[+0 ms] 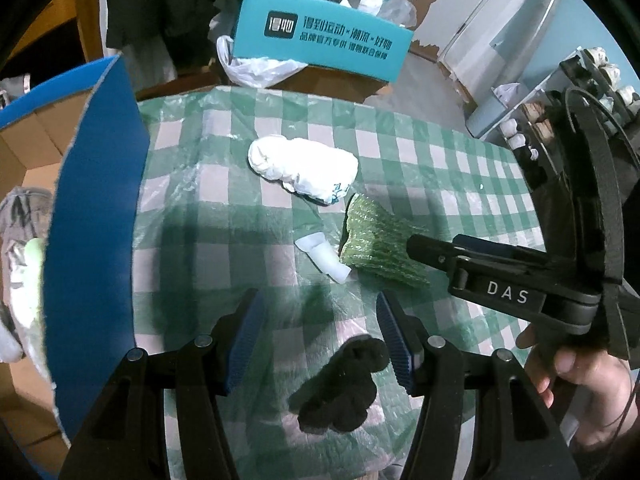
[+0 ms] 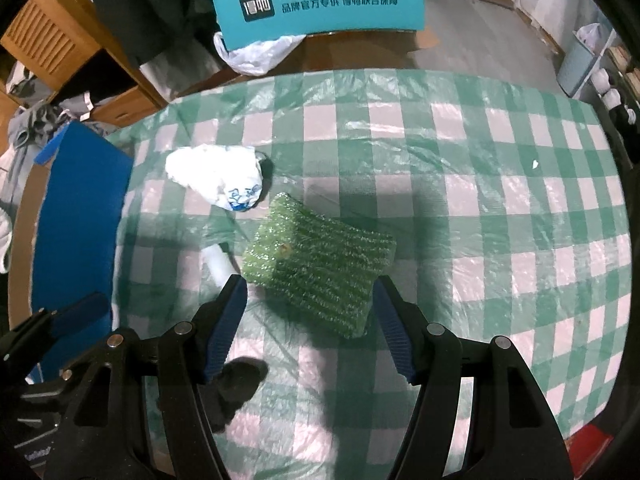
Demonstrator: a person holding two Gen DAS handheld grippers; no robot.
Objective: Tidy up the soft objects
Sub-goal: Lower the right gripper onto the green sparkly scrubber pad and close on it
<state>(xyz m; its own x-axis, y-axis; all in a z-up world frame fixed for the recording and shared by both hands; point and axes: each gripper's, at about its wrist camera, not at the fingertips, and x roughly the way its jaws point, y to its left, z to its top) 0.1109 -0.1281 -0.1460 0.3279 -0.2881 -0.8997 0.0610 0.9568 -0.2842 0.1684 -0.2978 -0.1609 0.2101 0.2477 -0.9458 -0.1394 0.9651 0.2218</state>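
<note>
With jaws apart and empty, the right gripper straddles the green sponge on the bench, while the left gripper, also apart, hovers over the black cloth; closing shallow could just shove the sponge aside.

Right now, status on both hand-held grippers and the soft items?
Left hand-held gripper open over black sock. Right hand-held gripper open, straddling green sponge. White bundle untouched. Nothing blocking.
</note>
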